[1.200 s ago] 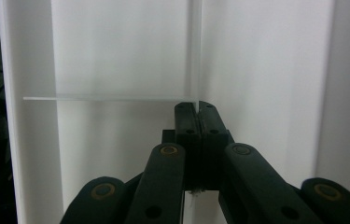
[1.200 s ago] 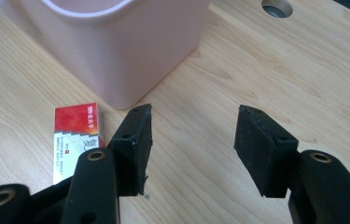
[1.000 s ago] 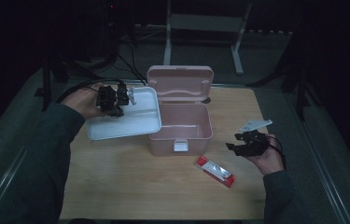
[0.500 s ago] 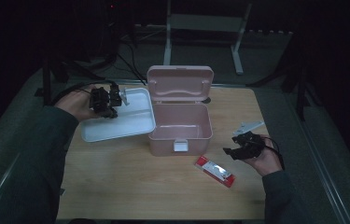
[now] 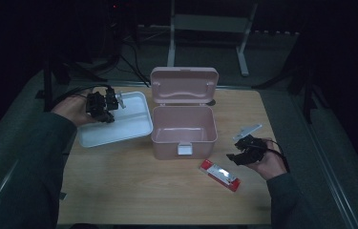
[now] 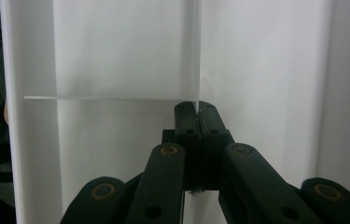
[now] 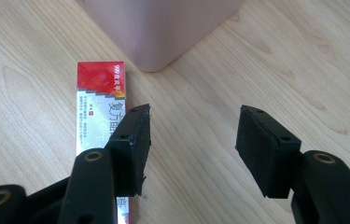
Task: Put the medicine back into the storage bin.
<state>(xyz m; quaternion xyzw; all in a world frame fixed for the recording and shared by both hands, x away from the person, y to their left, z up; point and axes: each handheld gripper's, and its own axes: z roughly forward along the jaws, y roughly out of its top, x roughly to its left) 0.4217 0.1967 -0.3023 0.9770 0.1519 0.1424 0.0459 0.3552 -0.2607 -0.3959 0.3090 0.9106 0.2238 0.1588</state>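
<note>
My left gripper (image 5: pixel 104 102) is clamped on a thin divider wall of the white tray (image 5: pixel 133 125), which lies on the table (image 5: pixel 133 191) just left of the open pink box (image 5: pixel 183 125), near its side. So I judge the tray is out and set aside, or nearly so. My right gripper (image 5: pixel 241 156) stands wide, nothing between the pads, though the jaws have just been closing a little. It hovers beside the red packet (image 5: pixel 219 173), which lies in front of the box and is not yet picked up; that looks like what's left.

The left gripper view shows the pinch on the divider (image 6: pixel 197 56) plainly, which is too small to read from above. The right gripper view shows the packet (image 7: pixel 99 112) running under my left-hand pad (image 7: pixel 135 140), not between the two.
</note>
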